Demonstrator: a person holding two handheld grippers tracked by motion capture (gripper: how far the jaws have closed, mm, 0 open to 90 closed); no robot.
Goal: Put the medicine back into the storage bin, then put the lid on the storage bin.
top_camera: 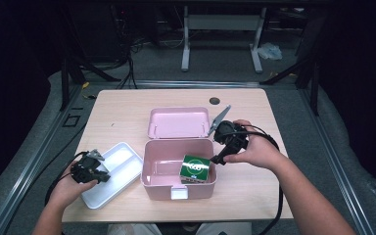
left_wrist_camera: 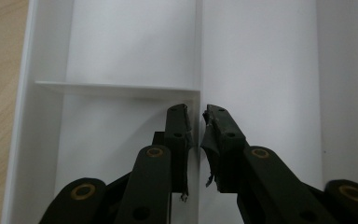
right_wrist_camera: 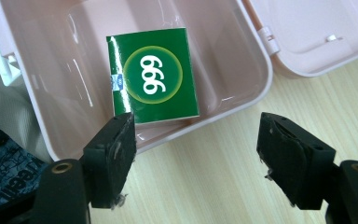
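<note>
An open pink box [top_camera: 152,188] stands mid-table, its lid [top_camera: 178,122] laid flat behind it. A green carton marked 999 [top_camera: 195,169] [right_wrist_camera: 152,74] lies inside at the box's right end. My right gripper [top_camera: 223,147] [right_wrist_camera: 196,123] hangs open just outside the box's right wall [right_wrist_camera: 242,100], nothing between its fingers. A white divided tray [top_camera: 122,161] lies at the front left. My left gripper [top_camera: 98,172] [left_wrist_camera: 196,128] reaches into it, with its pads [left_wrist_camera: 179,128] closed on the tray's middle divider [left_wrist_camera: 200,51].
Bare wooden tabletop [top_camera: 254,191] lies to the right of the box under my right forearm. A round cable hole [top_camera: 214,101] sits near the far edge. Beyond the table, a metal frame [top_camera: 223,22] stands on the grey floor.
</note>
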